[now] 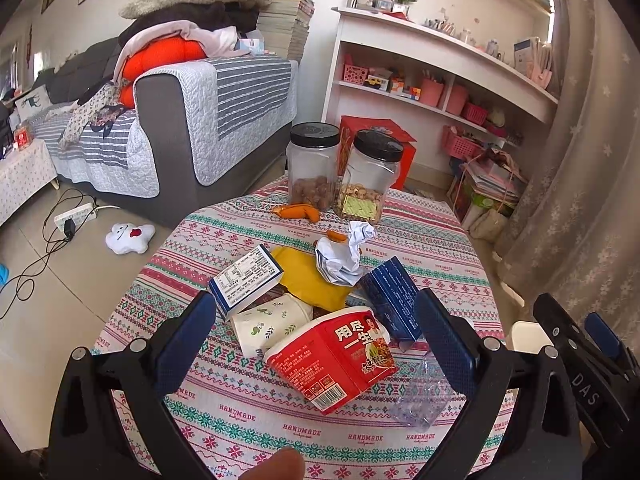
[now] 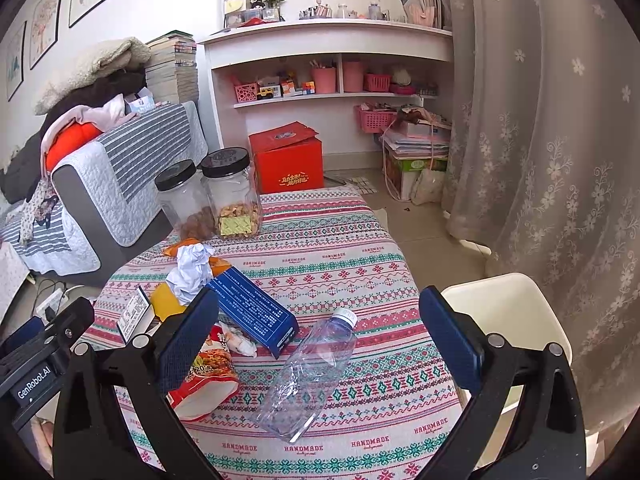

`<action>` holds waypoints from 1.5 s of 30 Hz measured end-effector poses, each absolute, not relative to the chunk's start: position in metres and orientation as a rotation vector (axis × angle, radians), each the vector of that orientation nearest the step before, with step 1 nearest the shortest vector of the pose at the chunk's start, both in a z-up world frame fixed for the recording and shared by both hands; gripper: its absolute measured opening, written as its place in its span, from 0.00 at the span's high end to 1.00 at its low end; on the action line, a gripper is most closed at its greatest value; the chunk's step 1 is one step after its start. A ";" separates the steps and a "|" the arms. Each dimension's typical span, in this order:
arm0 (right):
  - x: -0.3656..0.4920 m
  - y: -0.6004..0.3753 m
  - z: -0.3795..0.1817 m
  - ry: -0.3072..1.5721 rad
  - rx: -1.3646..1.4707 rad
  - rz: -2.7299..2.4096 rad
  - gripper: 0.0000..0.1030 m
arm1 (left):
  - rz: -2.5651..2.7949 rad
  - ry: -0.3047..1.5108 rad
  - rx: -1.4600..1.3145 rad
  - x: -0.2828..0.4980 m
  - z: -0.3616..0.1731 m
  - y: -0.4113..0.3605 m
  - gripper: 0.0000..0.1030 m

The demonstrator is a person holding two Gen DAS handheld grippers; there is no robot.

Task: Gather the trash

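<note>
Trash lies piled on the patterned tablecloth [image 1: 248,412]: a red noodle cup [image 1: 332,356] on its side, a white paper cup [image 1: 268,320], a white and blue box [image 1: 246,278], a yellow wrapper [image 1: 310,278], crumpled white paper [image 1: 344,256], a dark blue carton [image 1: 394,300] and a crushed clear bottle [image 2: 308,368]. My left gripper [image 1: 316,336] is open above the noodle cup, its fingers on either side. My right gripper [image 2: 320,336] is open over the bottle and holds nothing. A white bin [image 2: 508,316] stands at the table's right edge.
Two black-lidded jars [image 1: 312,164] [image 1: 370,178] with snacks stand at the table's far edge, orange peel [image 1: 298,211] beside them. A grey sofa [image 1: 176,132] is on the left, white shelves [image 2: 332,60] and a red box [image 2: 288,162] behind, a curtain [image 2: 552,140] on the right.
</note>
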State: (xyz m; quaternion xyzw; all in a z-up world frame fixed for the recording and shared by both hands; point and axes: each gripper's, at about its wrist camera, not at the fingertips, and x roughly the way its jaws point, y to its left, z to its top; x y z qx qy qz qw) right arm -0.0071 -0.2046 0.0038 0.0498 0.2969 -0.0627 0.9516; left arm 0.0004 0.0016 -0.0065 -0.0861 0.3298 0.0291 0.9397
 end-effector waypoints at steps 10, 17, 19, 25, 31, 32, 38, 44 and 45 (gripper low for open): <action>-0.008 -0.202 0.005 0.604 0.100 -0.123 0.07 | 0.066 0.686 -0.187 0.001 -0.013 0.004 0.07; -0.008 -0.203 0.005 0.603 0.102 -0.122 0.07 | 0.066 0.687 -0.187 0.001 -0.013 0.005 0.07; -0.008 -0.202 0.005 0.603 0.101 -0.122 0.07 | 0.065 0.688 -0.187 0.001 -0.013 0.005 0.07; -0.008 -0.203 0.005 0.603 0.103 -0.122 0.07 | 0.064 0.687 -0.186 0.001 -0.013 0.005 0.07; -0.008 -0.203 0.004 0.603 0.102 -0.121 0.07 | 0.065 0.688 -0.187 0.001 -0.013 0.005 0.07; -0.008 -0.203 0.004 0.603 0.103 -0.121 0.07 | 0.065 0.689 -0.188 0.001 -0.013 0.005 0.07; -0.009 -0.204 0.005 0.605 0.104 -0.121 0.07 | 0.064 0.692 -0.190 0.001 -0.014 0.007 0.07; -0.008 -0.204 0.005 0.605 0.104 -0.120 0.07 | 0.066 0.693 -0.191 0.001 -0.015 0.008 0.07; -0.008 -0.204 0.005 0.605 0.104 -0.120 0.07 | 0.066 0.694 -0.192 0.000 -0.015 0.008 0.07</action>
